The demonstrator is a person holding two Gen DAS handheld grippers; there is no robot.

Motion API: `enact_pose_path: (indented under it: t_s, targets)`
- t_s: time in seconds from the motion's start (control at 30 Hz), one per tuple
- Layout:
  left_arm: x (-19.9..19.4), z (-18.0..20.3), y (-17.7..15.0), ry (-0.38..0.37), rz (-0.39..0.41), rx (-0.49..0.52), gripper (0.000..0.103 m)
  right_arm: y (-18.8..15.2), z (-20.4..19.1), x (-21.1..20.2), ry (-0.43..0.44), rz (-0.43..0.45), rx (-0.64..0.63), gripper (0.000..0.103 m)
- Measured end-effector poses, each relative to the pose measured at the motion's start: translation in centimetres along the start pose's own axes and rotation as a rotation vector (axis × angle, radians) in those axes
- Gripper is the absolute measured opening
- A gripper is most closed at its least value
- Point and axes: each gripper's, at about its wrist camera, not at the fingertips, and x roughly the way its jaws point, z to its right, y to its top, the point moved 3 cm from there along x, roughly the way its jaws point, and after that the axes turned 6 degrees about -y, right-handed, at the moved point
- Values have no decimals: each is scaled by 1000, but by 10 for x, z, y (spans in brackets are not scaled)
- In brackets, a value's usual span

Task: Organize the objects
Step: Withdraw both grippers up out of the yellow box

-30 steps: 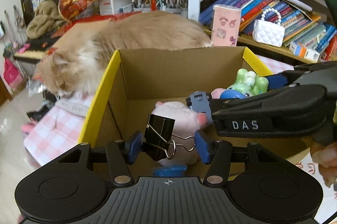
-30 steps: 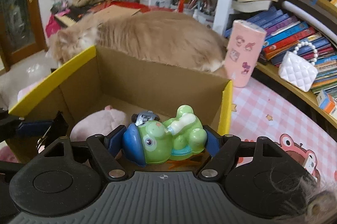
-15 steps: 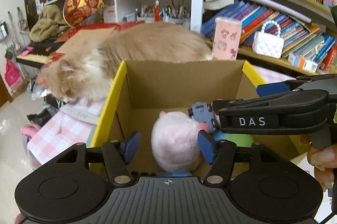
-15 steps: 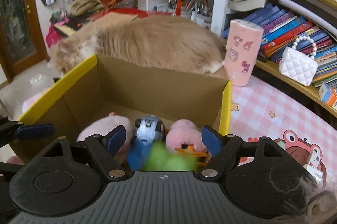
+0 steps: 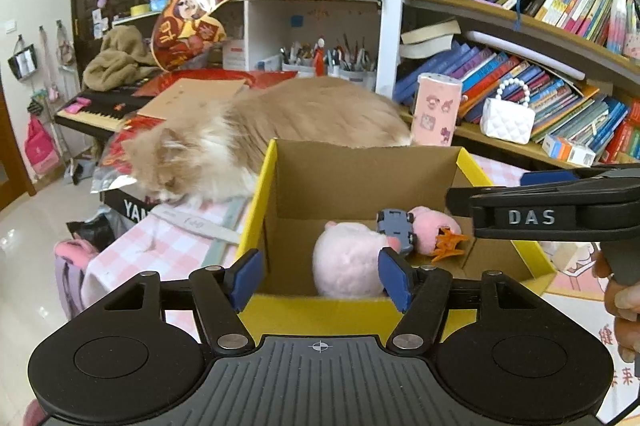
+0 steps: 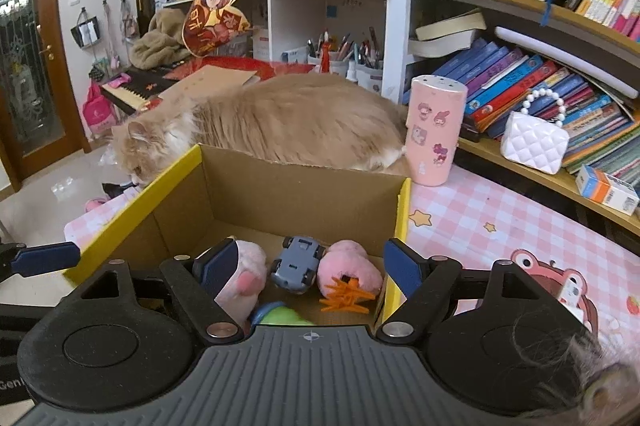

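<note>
Left gripper: You hold it over the near wall of the box. Its jaws are opening, and nothing is between the pads.
Right gripper: You hold this one over the box too. Its jaws are opening, and it has nothing in its grip.
Box: It is brown inside with yellow edges, and it sits at 12 o'clock from both grippers.
Toys in the box: the pale pink plush is at 12 o'clock, close to your left gripper. The gray toy car is at 12 o'clock from your right gripper. The pink plush with orange feet is at 1 o'clock from it. A green toy peeks out low, right by the right gripper body.
Long side of the car: it points away from you, toward 12 o'clock.
Nearer hand: both are close, but your right gripper looks nearer to the car.
Pink cup: It stands on the table past the box, at 1 o'clock from your right gripper. I think your right hand is nearer if you tidy it next.
Cat: It lies just behind the box, so go slow there.
</note>
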Motion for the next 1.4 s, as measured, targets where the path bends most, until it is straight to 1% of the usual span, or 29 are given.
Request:
enact_pose_path:
  t_s: [0.1, 0.27, 0.4, 0.47, 0.6, 0.77, 0.93, 1.2, 1.4]
  targets:
    - [-10, -3, -9, 7, -3, -6, 66, -9, -2, -14, -19, 3, 14, 80]
    - [-24, -6, -28, 22, -32, -15, 67, -31, -4, -35, -59, -7, 39, 80]
    - [-38, -7, -44, 41, -46, -35, 76, -55, -7, -54, -93, -21, 59, 81]
    - [-45, -8, -53, 49, -58, -43, 78, -69, -10, -62, -104, -37, 62, 81]
    - [-56, -9, -68, 52, -83, -48, 79, -90, -16, -75, -116, -70, 70, 81]
    - [-70, -10, -81, 60, -93, -52, 79, -110, -23, -88, -128, -93, 74, 82]
    - [-79, -8, -91, 63, -110, -28, 79, -126, -29, -97, -124, -113, 78, 83]
    - [-88, -5, -104, 44, -137, -4, 80, -144, -33, -111, -145, -123, 109, 84]
    - [-90, 6, -109, 5, -153, 27, 80, -158, -24, -121, -189, -155, 194, 84]
